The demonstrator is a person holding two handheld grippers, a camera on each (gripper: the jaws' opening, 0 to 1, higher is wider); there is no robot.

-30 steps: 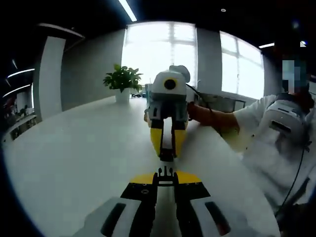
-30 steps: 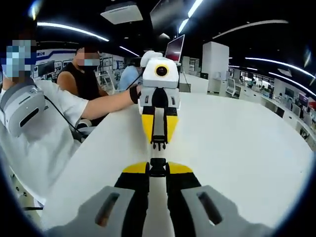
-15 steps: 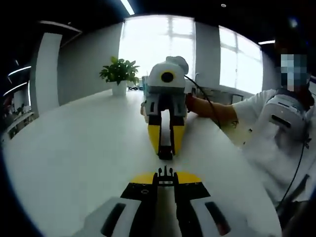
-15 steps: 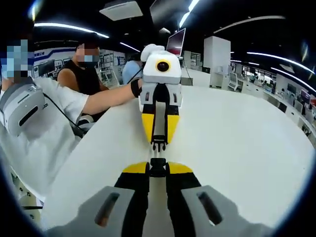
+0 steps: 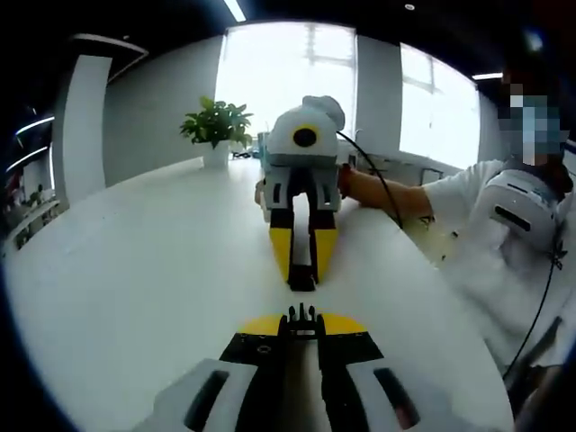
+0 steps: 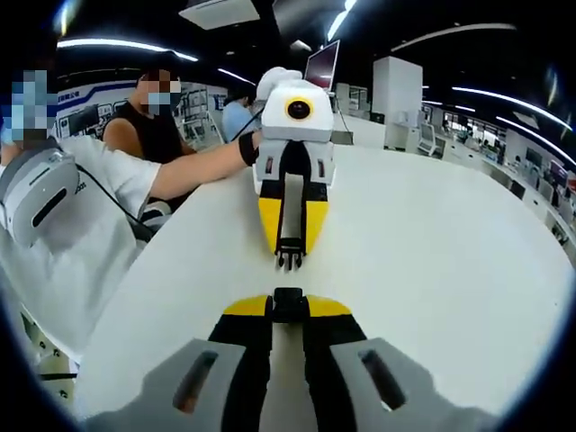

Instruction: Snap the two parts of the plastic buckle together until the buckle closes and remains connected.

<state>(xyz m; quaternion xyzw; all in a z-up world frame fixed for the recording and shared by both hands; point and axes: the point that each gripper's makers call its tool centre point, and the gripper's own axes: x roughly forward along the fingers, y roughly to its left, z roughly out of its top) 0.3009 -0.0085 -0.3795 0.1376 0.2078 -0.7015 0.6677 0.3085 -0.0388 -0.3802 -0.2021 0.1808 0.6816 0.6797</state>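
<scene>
The pronged buckle half [image 5: 302, 317] is pinched in the left gripper [image 5: 302, 326], the socket half [image 6: 288, 304] in the right gripper [image 6: 288, 308]; they are held nose to nose above the white table [image 6: 432, 243], apart, for straight insertion

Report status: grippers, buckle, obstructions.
Left gripper shut on pronged half. Right gripper shut on socket half. Halves facing, still apart. Nothing between them.
</scene>
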